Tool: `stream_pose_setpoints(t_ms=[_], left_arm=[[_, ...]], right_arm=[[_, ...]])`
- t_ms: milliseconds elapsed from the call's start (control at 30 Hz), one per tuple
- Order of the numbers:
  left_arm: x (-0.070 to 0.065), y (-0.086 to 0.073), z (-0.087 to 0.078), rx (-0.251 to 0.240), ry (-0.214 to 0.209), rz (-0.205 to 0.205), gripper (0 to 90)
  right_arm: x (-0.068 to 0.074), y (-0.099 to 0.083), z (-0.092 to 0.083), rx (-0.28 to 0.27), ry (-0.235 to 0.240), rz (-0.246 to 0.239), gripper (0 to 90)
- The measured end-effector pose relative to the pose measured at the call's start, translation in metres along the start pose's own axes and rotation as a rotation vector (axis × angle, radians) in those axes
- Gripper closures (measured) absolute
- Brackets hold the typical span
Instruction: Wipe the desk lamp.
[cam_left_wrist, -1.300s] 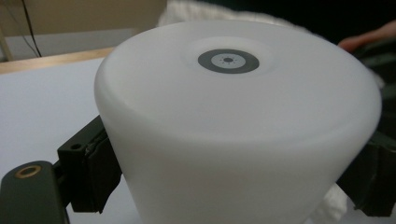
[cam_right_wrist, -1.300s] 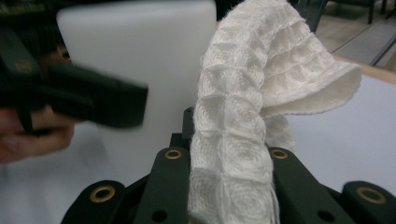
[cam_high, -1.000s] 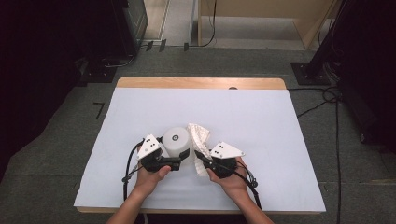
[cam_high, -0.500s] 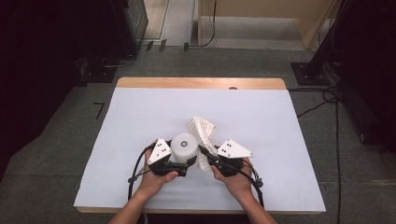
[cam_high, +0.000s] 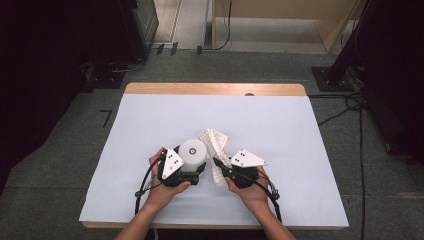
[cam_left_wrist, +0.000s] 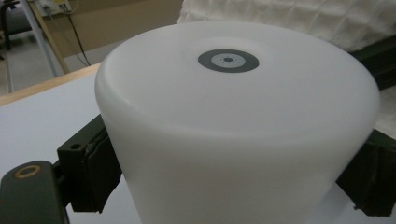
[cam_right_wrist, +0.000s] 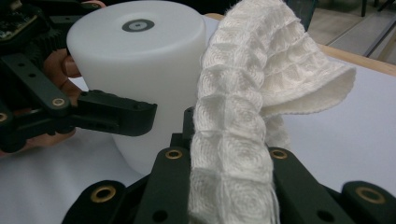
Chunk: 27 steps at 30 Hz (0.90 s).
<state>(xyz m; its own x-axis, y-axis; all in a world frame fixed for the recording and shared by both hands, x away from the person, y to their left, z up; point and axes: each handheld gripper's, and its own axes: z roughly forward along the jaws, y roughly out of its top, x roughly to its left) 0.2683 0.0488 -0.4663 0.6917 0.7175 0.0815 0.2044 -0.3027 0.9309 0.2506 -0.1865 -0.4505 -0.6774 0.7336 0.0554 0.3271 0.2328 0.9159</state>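
Left tool clamped on white cup, upside down, at 6 o'clock of tabletop. Right tool grips waffle cloth, touching cup at its 3 o'clock.

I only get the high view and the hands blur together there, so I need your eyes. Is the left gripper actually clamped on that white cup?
Observer: Yes. In the left gripper view both jaws press the sides of the cup, which stands upside down, base up.
Operator: Anything marked on its base?
Observer: A small grey ring sits at the centre of the base.
Operator: And the right gripper, is it holding the cloth?
Observer: Yes. In the right gripper view the waffle-textured cloth is pinched between the jaws and rises up, folding over at the top.
Operator: Does the cloth touch the cup?
Observer: It looks pressed against the cup's side there, beside the left gripper's jaw.
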Motion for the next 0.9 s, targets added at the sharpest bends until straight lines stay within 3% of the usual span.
stream_pose_setpoints(t_ms=[100,300,533,667,867,900], left_arm=[[0.002,-0.003,0.002,0.014,0.015,0.003,8.6],[0.007,-0.005,0.001,0.017,0.0,-0.019,8.5],[0.002,-0.005,0.0,0.013,0.047,-0.075,7.4],[-0.004,-0.004,-0.001,0.006,0.116,-0.125,7.0],[-0.021,-0.001,0.005,0.039,0.26,-0.146,7.2],[-0.021,-0.001,0.005,0.039,0.26,-0.146,7.3]], right_arm=[[-0.001,-0.001,0.0,0.002,-0.004,0.0,79.4],[-0.002,-0.002,0.0,0.006,-0.007,0.003,79.4],[-0.003,-0.002,0.001,0.004,-0.009,-0.001,79.4],[-0.004,-0.002,0.0,0.002,-0.011,-0.001,79.4],[-0.004,-0.003,0.001,0.007,-0.009,0.001,79.3],[-0.004,-0.003,0.001,0.007,-0.009,0.001,79.3]])
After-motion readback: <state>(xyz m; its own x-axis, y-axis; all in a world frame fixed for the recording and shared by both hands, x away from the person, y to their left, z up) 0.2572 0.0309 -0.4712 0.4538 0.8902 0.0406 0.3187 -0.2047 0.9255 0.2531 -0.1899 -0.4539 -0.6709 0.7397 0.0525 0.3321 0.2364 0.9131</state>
